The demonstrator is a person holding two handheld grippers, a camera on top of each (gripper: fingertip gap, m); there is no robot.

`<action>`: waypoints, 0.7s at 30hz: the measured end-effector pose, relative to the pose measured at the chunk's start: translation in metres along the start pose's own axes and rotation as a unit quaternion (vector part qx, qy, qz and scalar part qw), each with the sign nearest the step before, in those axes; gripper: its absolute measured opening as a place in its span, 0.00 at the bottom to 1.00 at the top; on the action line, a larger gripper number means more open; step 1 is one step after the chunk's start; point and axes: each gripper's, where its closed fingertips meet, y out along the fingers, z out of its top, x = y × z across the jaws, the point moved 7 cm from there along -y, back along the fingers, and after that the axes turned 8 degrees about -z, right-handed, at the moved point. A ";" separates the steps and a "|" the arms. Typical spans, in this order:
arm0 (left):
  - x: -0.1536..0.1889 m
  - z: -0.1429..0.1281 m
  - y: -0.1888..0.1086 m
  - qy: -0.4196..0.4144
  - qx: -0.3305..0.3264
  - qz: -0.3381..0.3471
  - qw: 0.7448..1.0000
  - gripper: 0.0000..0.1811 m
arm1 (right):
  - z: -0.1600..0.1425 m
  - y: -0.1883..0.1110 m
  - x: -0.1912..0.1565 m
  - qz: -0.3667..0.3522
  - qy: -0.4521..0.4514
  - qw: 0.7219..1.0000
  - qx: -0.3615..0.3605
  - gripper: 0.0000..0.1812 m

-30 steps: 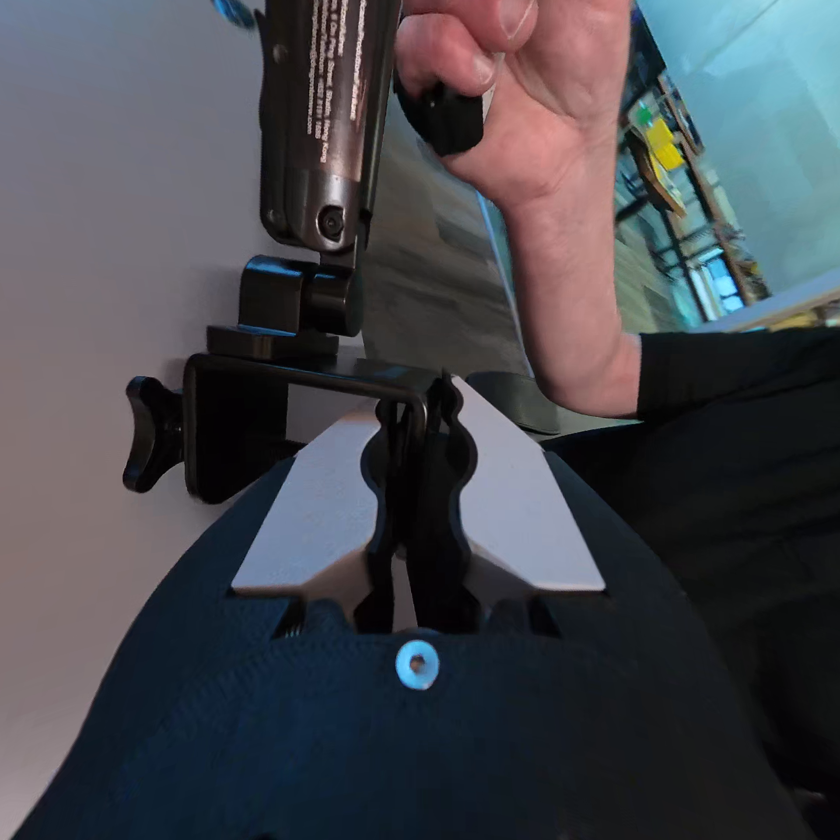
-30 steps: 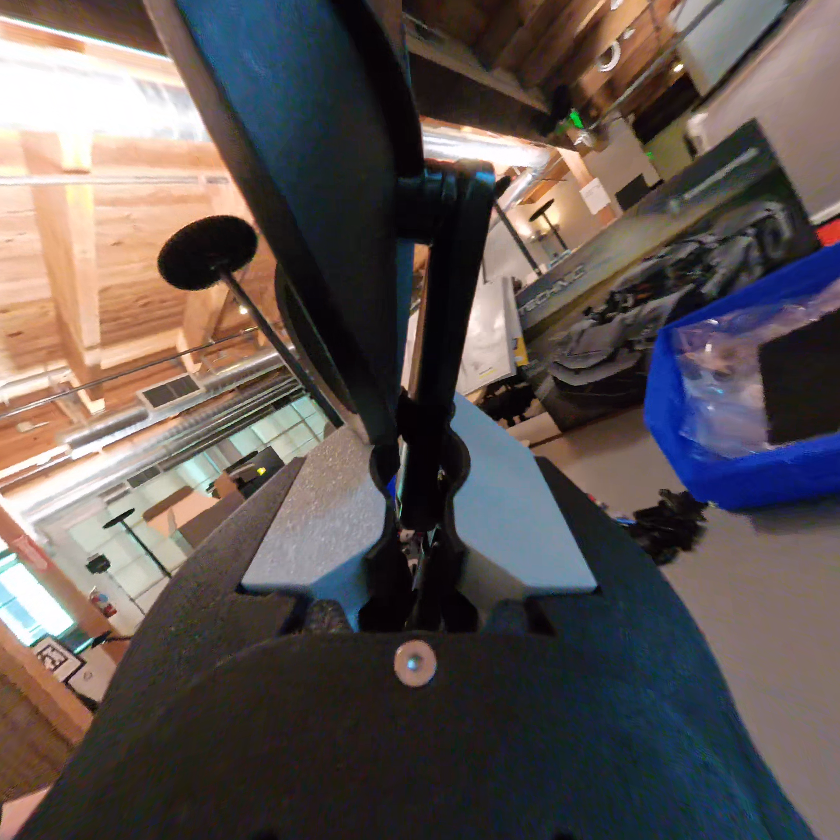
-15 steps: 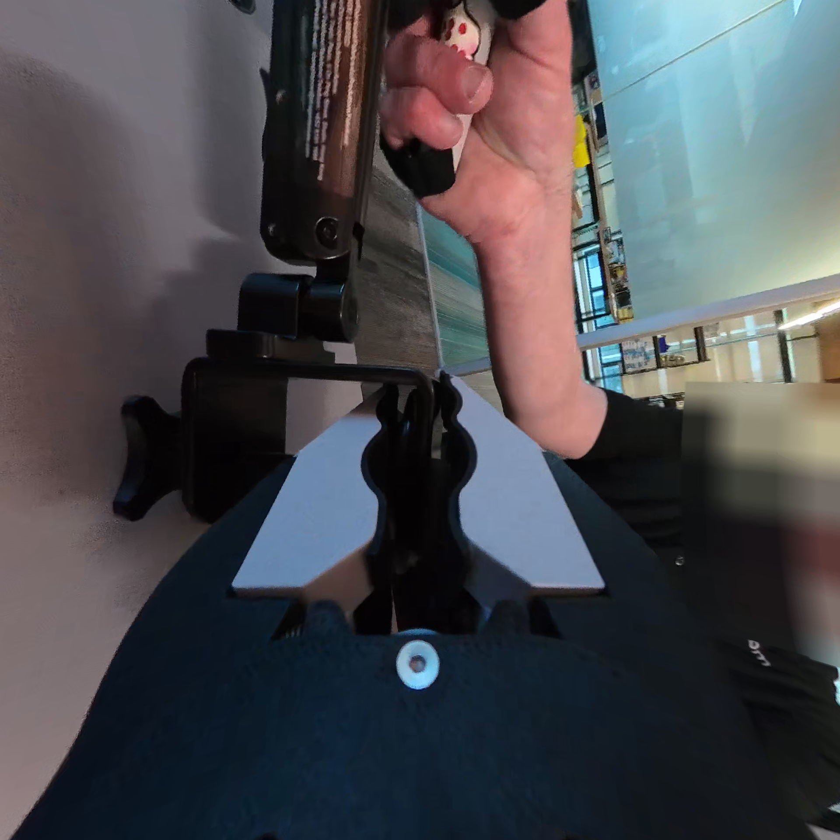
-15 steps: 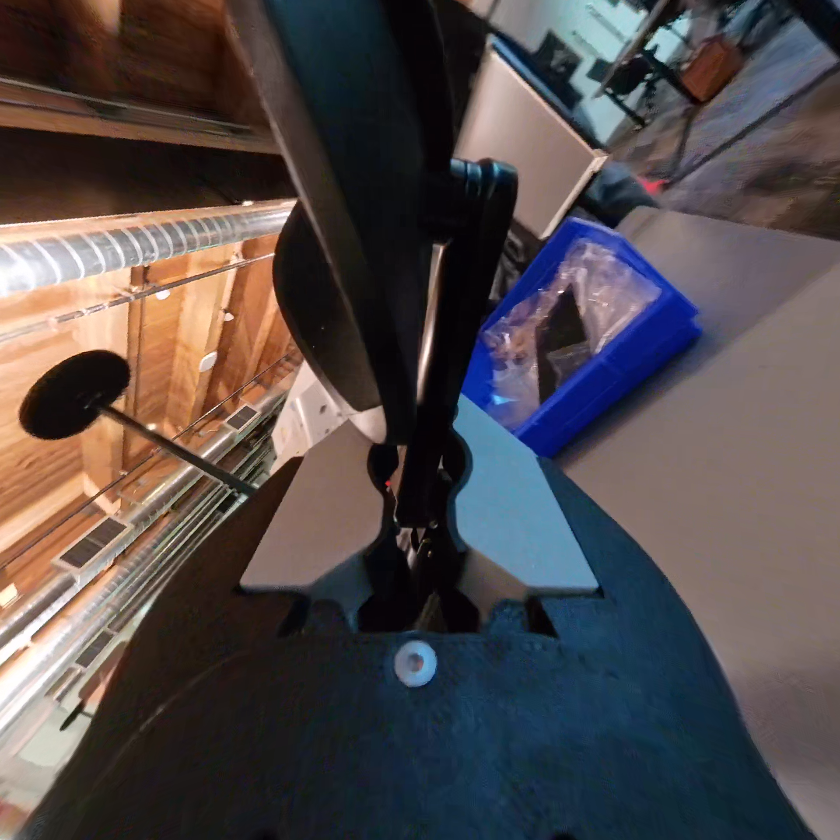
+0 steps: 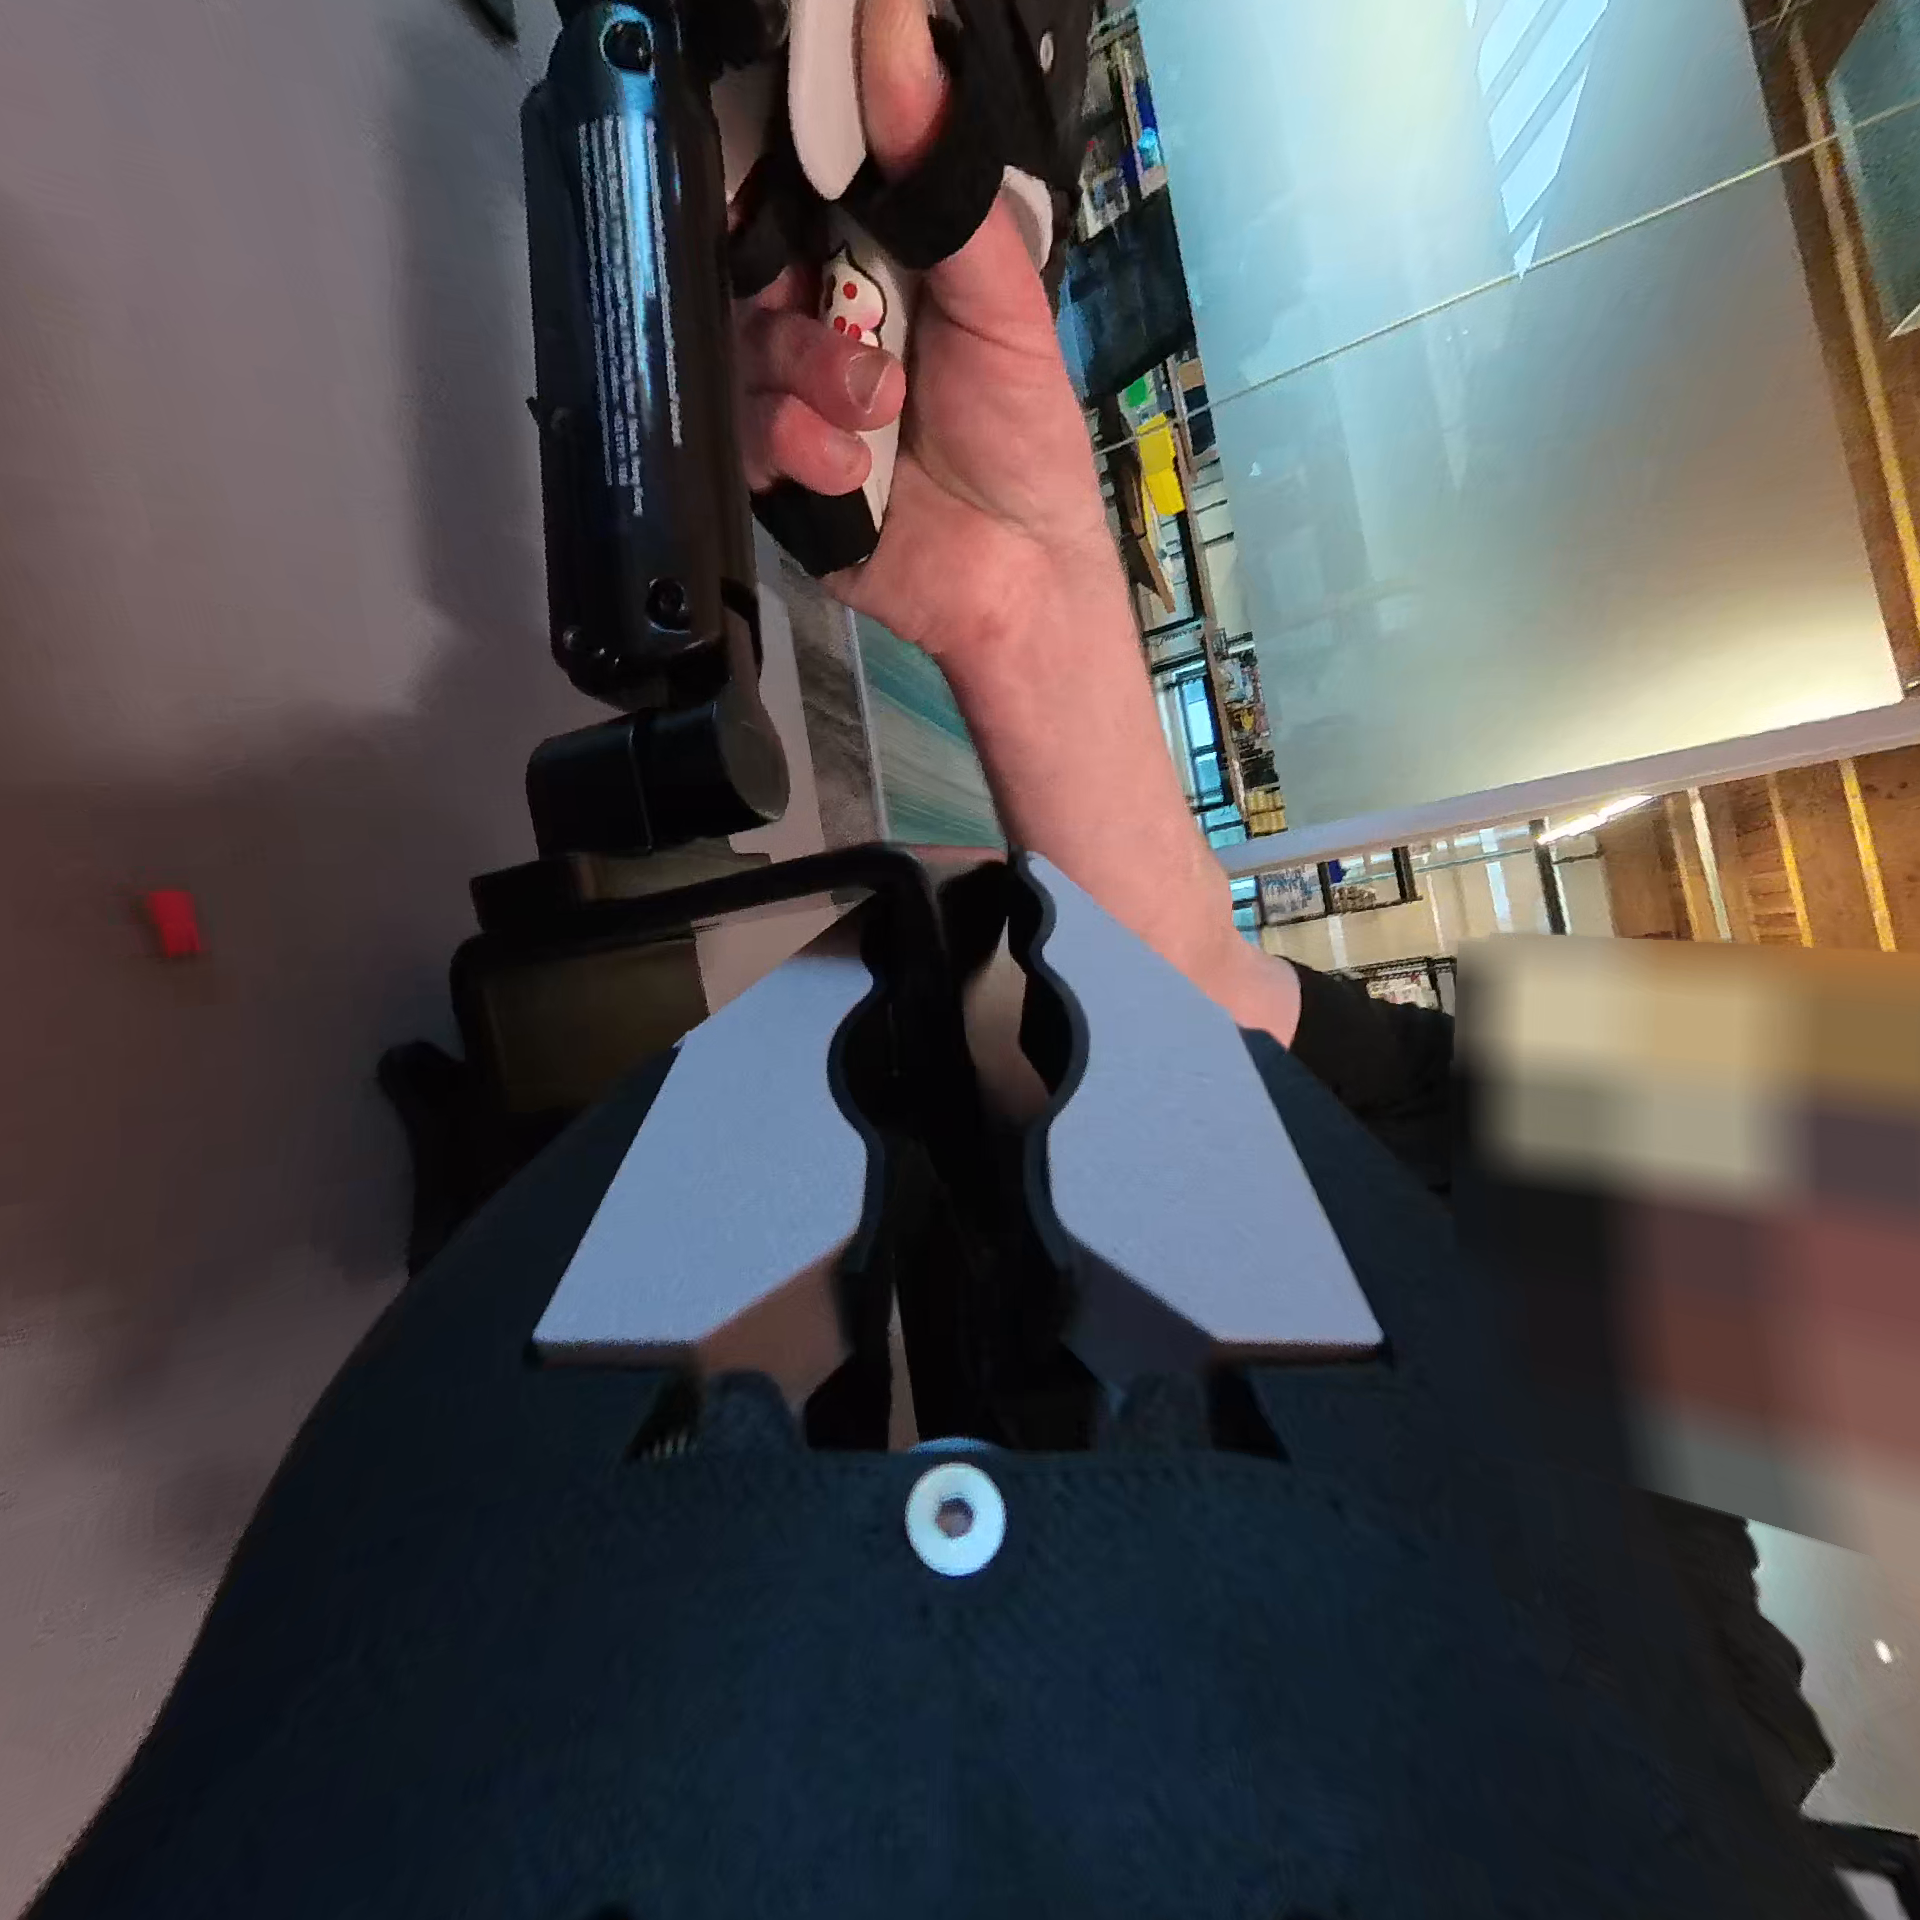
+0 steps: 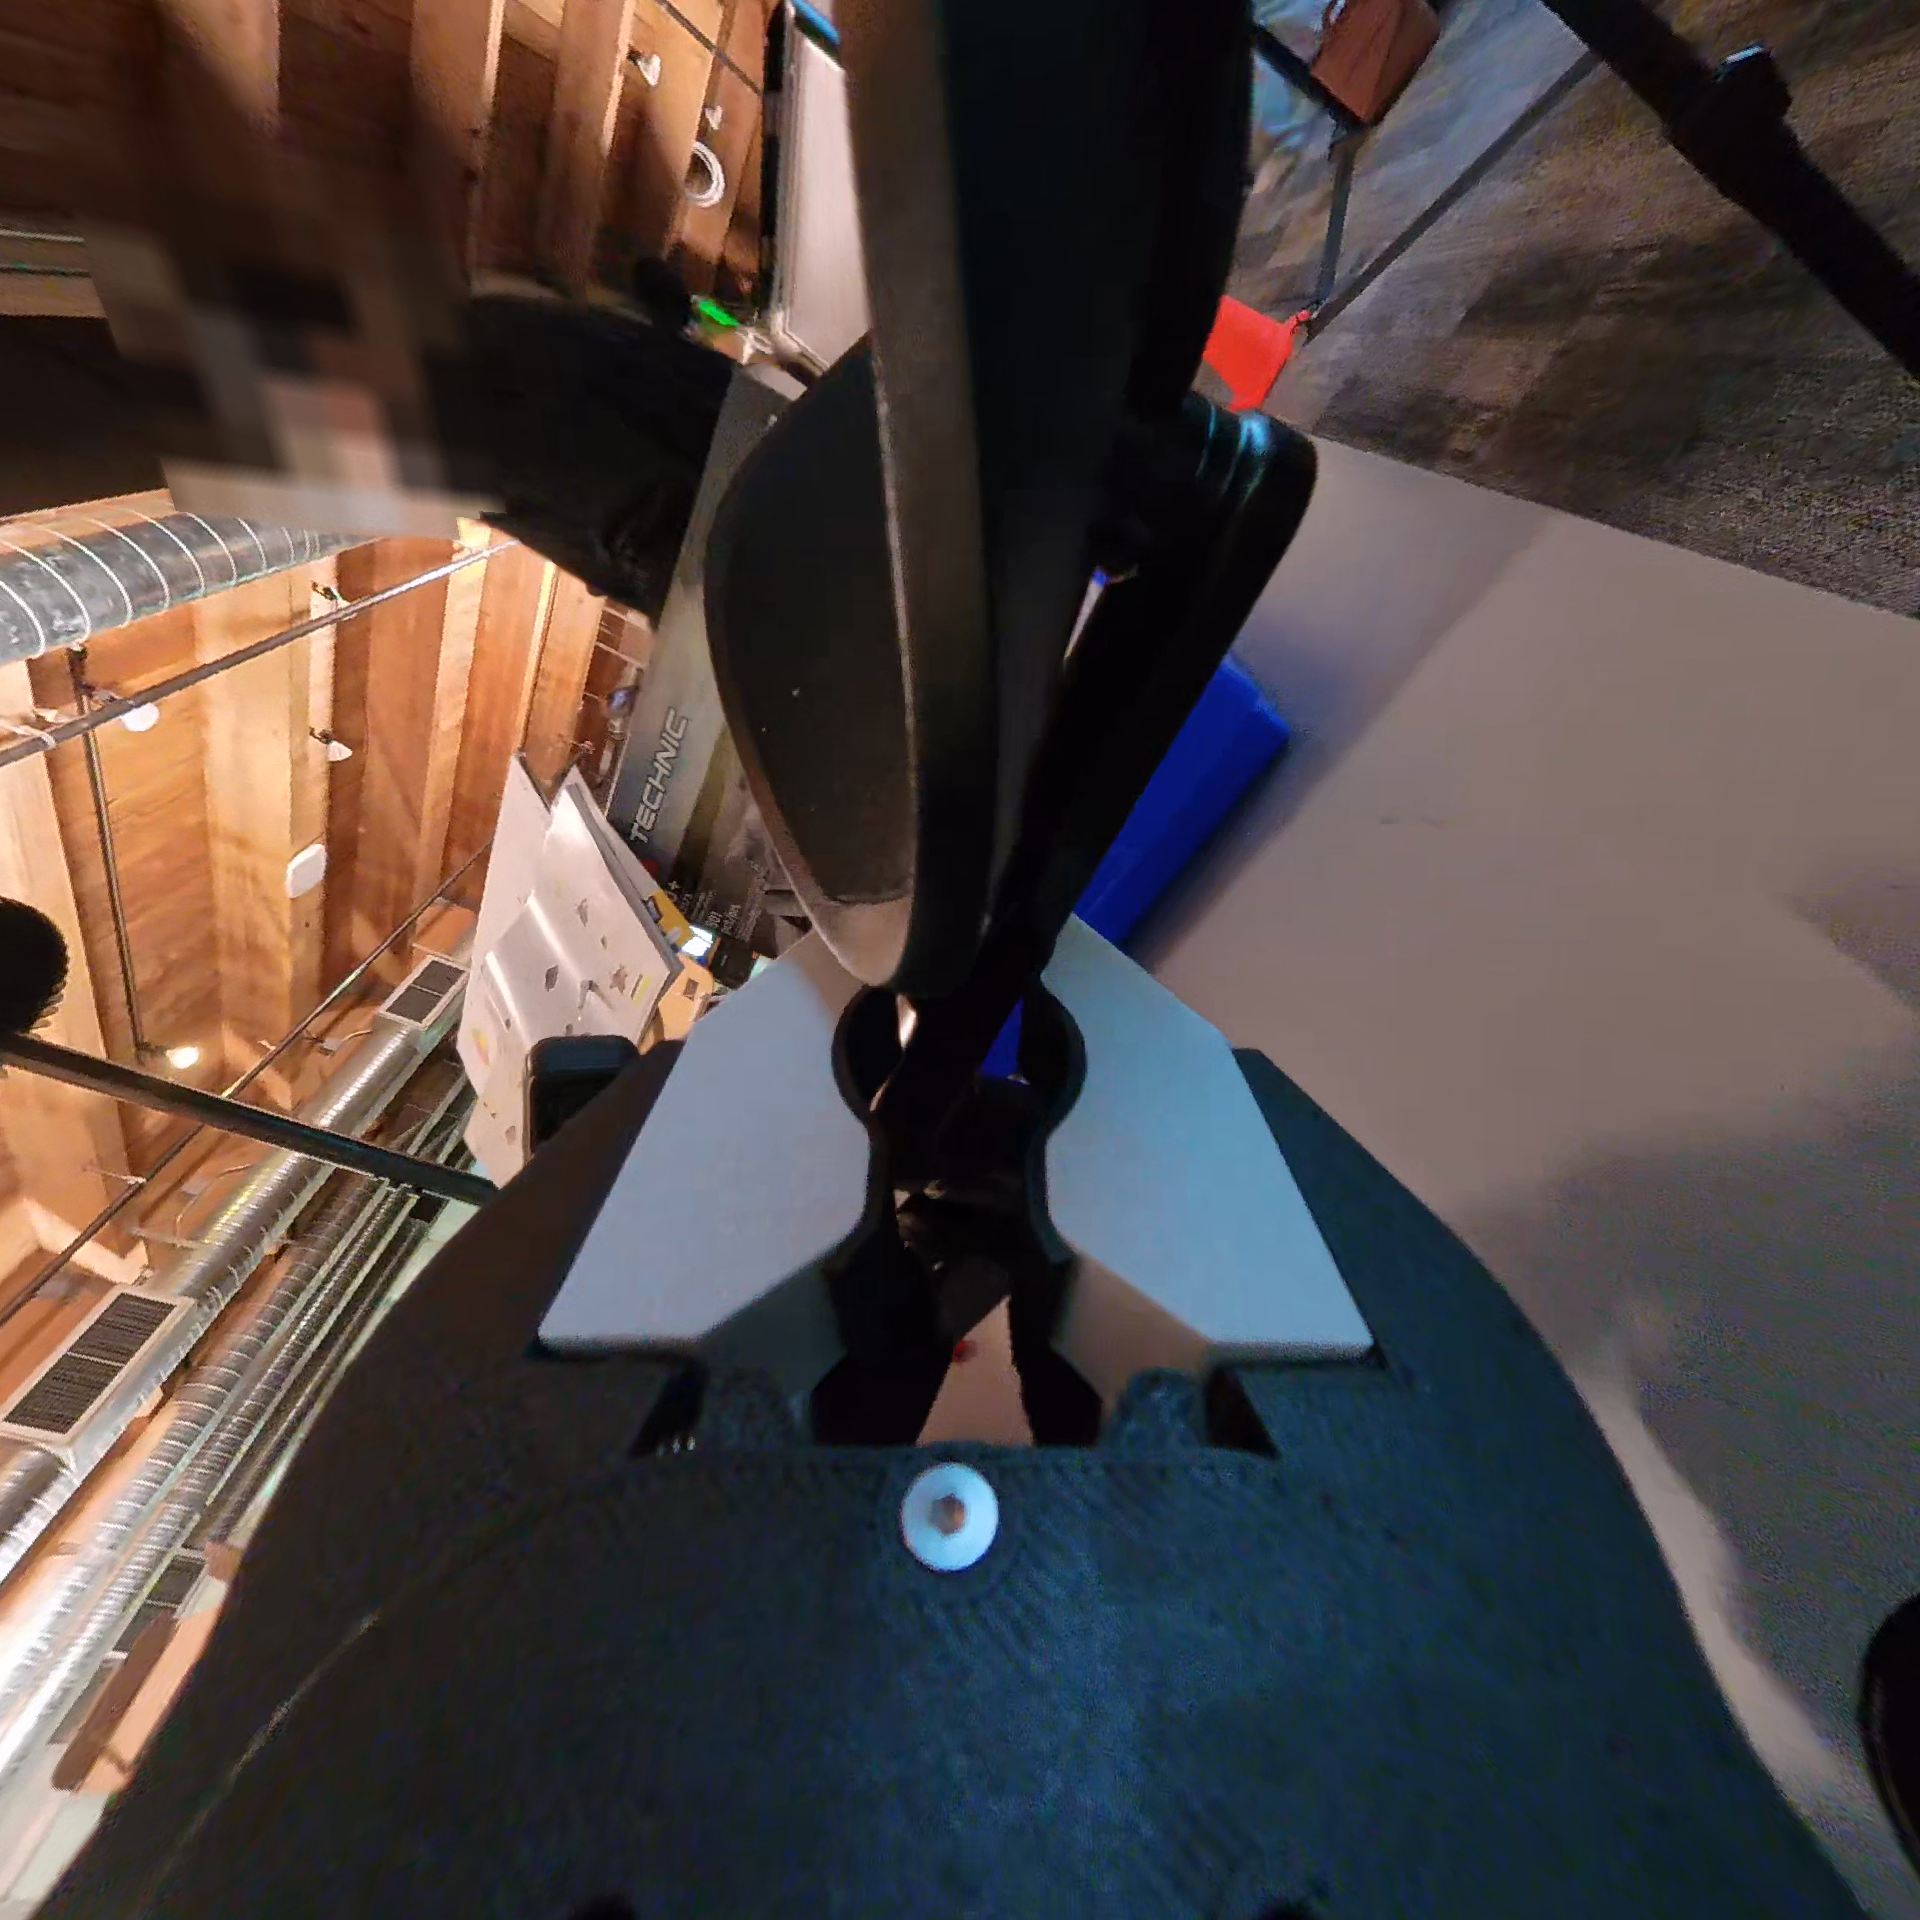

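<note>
Swinging round since a second ago, the right wrist view now catches only a corner of the blue bin (image 6: 1195,790), which it showed whole before. The left wrist view has tipped to show more of the black arm (image 5: 623,395).

The clamp (image 5: 582,997) grips the edge of the pale table (image 5: 208,520). The black arm rises from a knuckle joint on top of the clamp. The left gripper (image 5: 971,914) points at the clamp's bent bar (image 5: 831,873). Its fingers stand a little apart. The bar lies against one finger, and a strip of light separates it from the other.

Beyond the clamp, beside the arm, a person's hand (image 5: 966,499) is clenched round a black-and-white handle (image 5: 831,520). The wrist is straight, and a dark sleeve (image 5: 1361,1039) begins just beside the clamp. A small red thing (image 5: 171,923) lies on the table, on the clamp's far side from the hand.

The right gripper (image 6: 935,951) has a thin black link (image 6: 1081,790) running between its fingers, beside a rounded black plate (image 6: 821,675). I cannot tell whether those fingers pinch the link.
</note>
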 end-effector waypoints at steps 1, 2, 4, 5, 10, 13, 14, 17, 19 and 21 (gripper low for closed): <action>-0.001 0.002 -0.001 -0.004 0.005 -0.003 1.000 0.10 | 0.000 0.001 0.003 -0.004 0.000 1.000 -0.001 0.09; -0.002 0.003 -0.002 -0.008 0.008 -0.004 1.000 0.10 | 0.001 0.003 0.007 -0.005 0.004 1.000 -0.004 0.09; -0.004 0.005 -0.002 -0.015 0.009 -0.003 1.000 0.10 | 0.000 0.007 0.012 -0.002 0.013 1.000 -0.013 0.09; -0.004 0.006 -0.002 -0.018 0.008 -0.002 1.000 0.10 | 0.000 0.008 0.014 -0.006 0.012 1.000 -0.015 0.10; -0.008 0.011 -0.005 -0.044 0.024 -0.006 0.999 0.10 | -0.005 0.013 0.025 -0.006 0.032 0.998 -0.058 0.17; -0.008 0.015 0.000 -0.051 0.024 0.014 0.998 0.12 | -0.014 0.015 0.027 -0.030 0.010 0.994 -0.107 0.32; -0.008 0.017 0.002 -0.053 0.025 0.018 0.998 0.12 | -0.015 0.014 0.029 -0.039 0.010 0.992 -0.118 0.37; -0.009 0.020 0.006 -0.062 0.022 0.026 0.998 0.12 | -0.016 0.001 0.033 -0.056 -0.021 0.990 -0.127 0.37; -0.009 0.021 0.007 -0.065 0.025 0.033 0.997 0.13 | -0.020 -0.011 0.033 -0.056 -0.033 0.989 -0.134 0.40; -0.009 0.023 0.007 -0.071 0.030 0.033 0.997 0.13 | -0.027 -0.027 0.031 -0.056 -0.061 0.986 -0.142 0.38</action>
